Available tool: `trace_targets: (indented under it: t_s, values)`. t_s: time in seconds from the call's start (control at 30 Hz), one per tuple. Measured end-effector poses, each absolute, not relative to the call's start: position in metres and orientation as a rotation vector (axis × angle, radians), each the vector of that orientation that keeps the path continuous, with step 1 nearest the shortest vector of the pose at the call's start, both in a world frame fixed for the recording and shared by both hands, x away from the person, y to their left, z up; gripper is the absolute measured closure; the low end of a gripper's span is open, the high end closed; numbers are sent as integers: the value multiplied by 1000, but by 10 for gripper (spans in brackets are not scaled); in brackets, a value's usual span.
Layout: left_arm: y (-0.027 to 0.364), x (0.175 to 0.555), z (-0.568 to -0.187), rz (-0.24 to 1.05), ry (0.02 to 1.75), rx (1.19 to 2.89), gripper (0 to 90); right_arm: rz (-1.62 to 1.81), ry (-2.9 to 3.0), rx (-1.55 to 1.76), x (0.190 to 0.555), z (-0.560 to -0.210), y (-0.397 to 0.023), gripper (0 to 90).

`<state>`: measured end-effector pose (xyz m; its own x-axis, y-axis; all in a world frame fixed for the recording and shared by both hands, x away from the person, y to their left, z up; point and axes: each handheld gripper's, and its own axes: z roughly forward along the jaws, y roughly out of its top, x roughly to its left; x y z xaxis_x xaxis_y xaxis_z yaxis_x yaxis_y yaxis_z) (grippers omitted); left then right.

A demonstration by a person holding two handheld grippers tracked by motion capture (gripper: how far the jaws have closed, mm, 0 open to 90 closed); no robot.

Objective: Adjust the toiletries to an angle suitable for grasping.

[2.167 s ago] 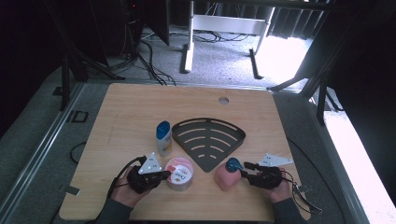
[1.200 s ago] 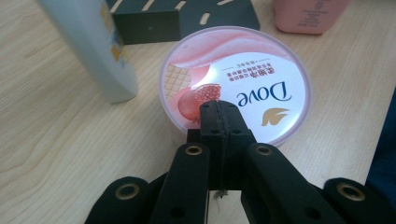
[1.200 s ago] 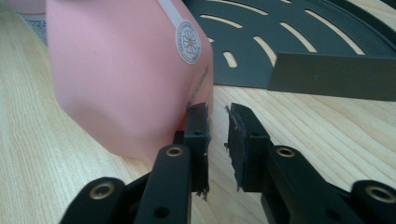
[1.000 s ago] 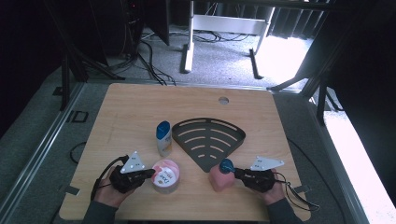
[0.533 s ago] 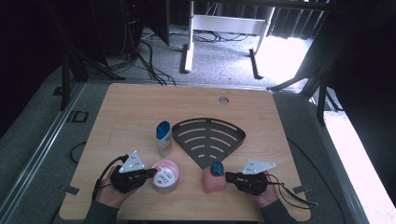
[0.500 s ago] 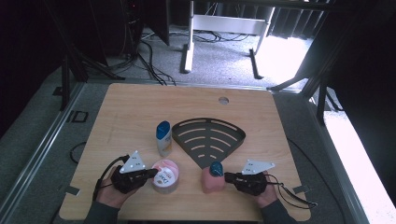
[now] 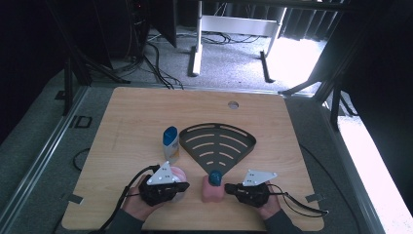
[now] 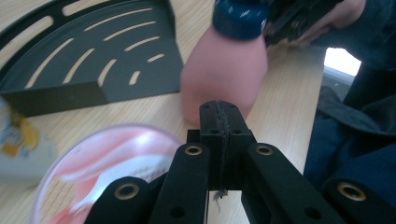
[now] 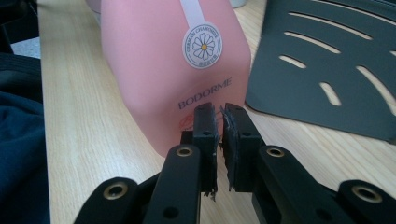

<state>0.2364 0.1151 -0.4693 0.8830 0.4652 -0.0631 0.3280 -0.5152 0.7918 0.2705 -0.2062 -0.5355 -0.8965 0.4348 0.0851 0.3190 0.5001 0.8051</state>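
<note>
Pink plastic marks the thing both hands work around: a squat pink bottle with a dark blue cap, standing upright on the wooden table just in front of the point of the black fan-shaped slotted rack. Its label faces the right gripper, which lies low and level at the bottle's side with its jaws brought together and nothing between them; in the right gripper view the closed tips sit right at the foot of the bottle, touching or nearly so. Held shut like that, the gripper looks set to work as a blunt pusher rather than a clamp, probably to nudge or steady the bottle at its base, where a shove is less likely to tip it.

On the other side, the left gripper is also shut on nothing, its tips pointing across at the bottle over the edge of a round clear-lidded tub with pink and white contents. The tub lies just beside the bottle, so the left hand seems placed either to brace it or to wait its turn. A small white and yellow bottle with a blue cap stands beside the rack's left edge, apart from both grippers. The rack is empty, which suggests the toiletries are meant to end up on it
</note>
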Motion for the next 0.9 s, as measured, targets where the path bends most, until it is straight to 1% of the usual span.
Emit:
trace_targets:
  t_s: [0.17, 0.53, 0.73, 0.9]
  values:
    - [99, 236, -464, 195, 533, 2139, 896, 1390, 2626, 645, 271, -538, -198, 837]
    - [65, 234, -469, 127, 442, 2135, 877, 1423, 2622, 655, 272, -538, -197, 843]
    - [52, 236, -476, 128, 427, 2132, 879, 1403, 2628, 625, 270, -539, -190, 854]
    - [50, 238, -483, 175, 463, 2149, 896, 1382, 2656, 577, 266, -542, -179, 847]
